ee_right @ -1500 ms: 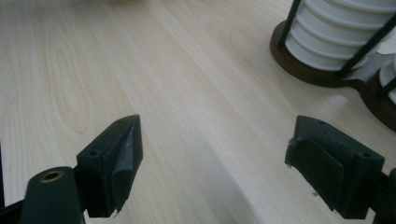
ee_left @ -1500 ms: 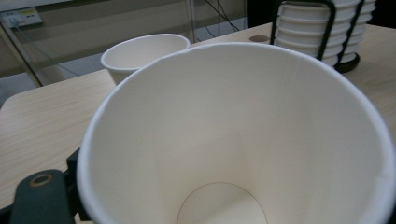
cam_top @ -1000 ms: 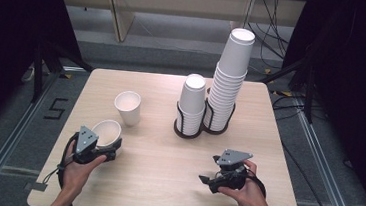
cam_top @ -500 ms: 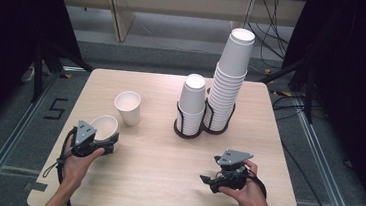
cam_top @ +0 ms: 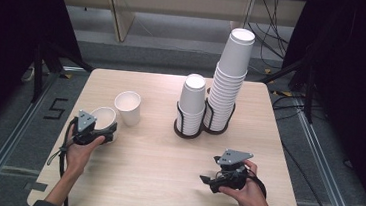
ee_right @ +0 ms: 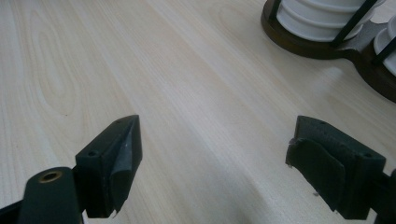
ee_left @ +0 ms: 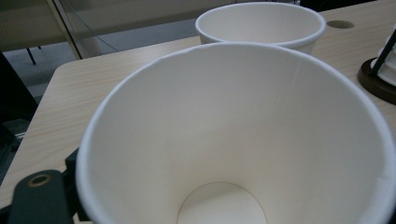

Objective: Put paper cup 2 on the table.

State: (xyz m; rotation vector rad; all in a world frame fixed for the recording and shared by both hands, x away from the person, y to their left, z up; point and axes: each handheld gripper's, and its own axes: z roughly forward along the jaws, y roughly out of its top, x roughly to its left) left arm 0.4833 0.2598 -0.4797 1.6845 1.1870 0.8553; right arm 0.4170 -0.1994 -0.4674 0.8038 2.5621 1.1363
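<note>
My left gripper (cam_top: 104,136) is shut on a white paper cup (cam_top: 102,116) near the table's left edge, holding it tilted just above the wood. In the left gripper view this cup (ee_left: 233,140) opens toward the camera, with one black finger (ee_left: 46,200) outside its wall at the bottom left. A second paper cup (cam_top: 127,107) (ee_left: 261,23) stands upright just beyond it, close by. My right gripper (cam_top: 207,181) (ee_right: 215,163) rests low at the front right, open, with only bare wood between its fingers.
A dark wire cup holder (cam_top: 188,131) stands at the back centre with a short cup stack (cam_top: 192,100) and a tall one (cam_top: 231,77). Its base (ee_right: 327,46) lies ahead of my right gripper. The light wooden table (cam_top: 156,156) ends at dark floor on both sides.
My left hand has carried the cup away from the front edge, closer to the standing cup. The right hand has kept still.
</note>
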